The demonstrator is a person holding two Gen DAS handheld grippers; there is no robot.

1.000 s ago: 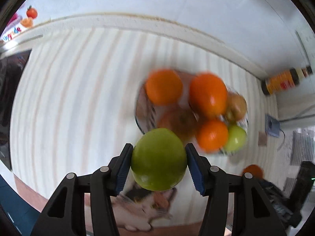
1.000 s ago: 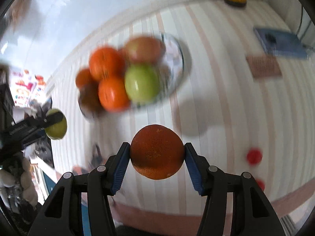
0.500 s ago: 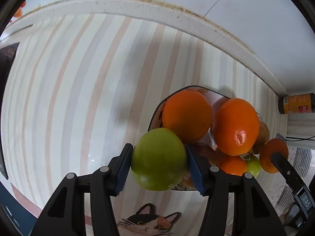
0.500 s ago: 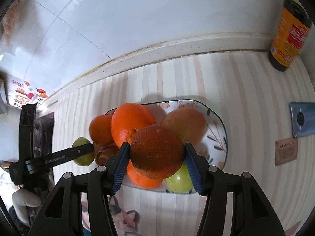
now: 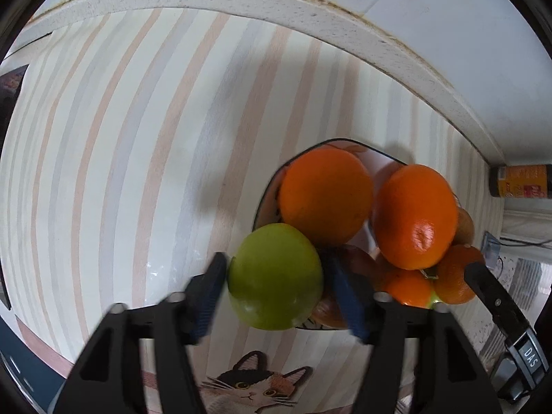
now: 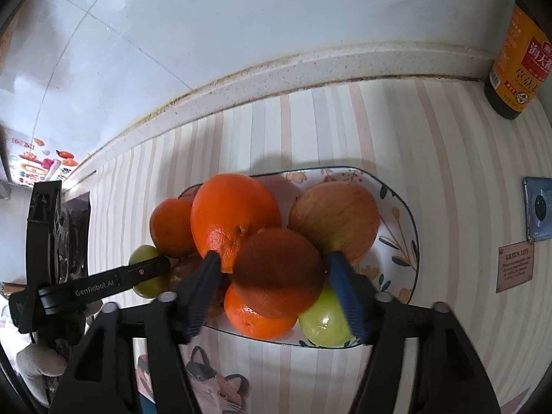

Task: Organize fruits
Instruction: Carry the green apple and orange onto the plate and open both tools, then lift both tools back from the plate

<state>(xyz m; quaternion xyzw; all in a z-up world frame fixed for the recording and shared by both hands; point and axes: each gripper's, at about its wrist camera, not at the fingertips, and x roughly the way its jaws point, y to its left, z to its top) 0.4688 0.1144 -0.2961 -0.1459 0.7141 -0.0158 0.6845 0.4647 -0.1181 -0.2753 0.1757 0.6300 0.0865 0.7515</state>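
Both grippers stand over the loaded plate (image 6: 410,227), pointing steeply down at it, each with a fruit between its jaws. The left gripper (image 5: 276,288) has just been opening: in the left wrist view its blue pads (image 5: 345,296) now stand slightly off the flanks of the green apple (image 5: 276,276), which sits in the lower centre of the frame at the plate's near-left rim, against the large orange (image 5: 326,195) above it. The grip appears released; whether the apple rests fully on the plate or partly on the rim cannot be told. The right gripper (image 6: 272,283) has likewise just been opening: in the right wrist view a gap shows on both sides of the dark orange (image 6: 277,272), which lies in the lower centre of the frame on top of the pile, over another orange (image 6: 255,317) and beside a second green apple (image 6: 324,321). A reddish apple (image 6: 334,220) lies up and to the right of it. The bottle (image 6: 517,55) stands well apart at the upper right, on the striped table (image 6: 448,131). Judgement: both placements are at the release stage. The relation that governs the coming move is that each fruit lies directly ahead of its gripper, between spread jaws, so withdrawal should run straight back along the fingers. The dark orange, perched on rounded fruit, may roll if brushed.
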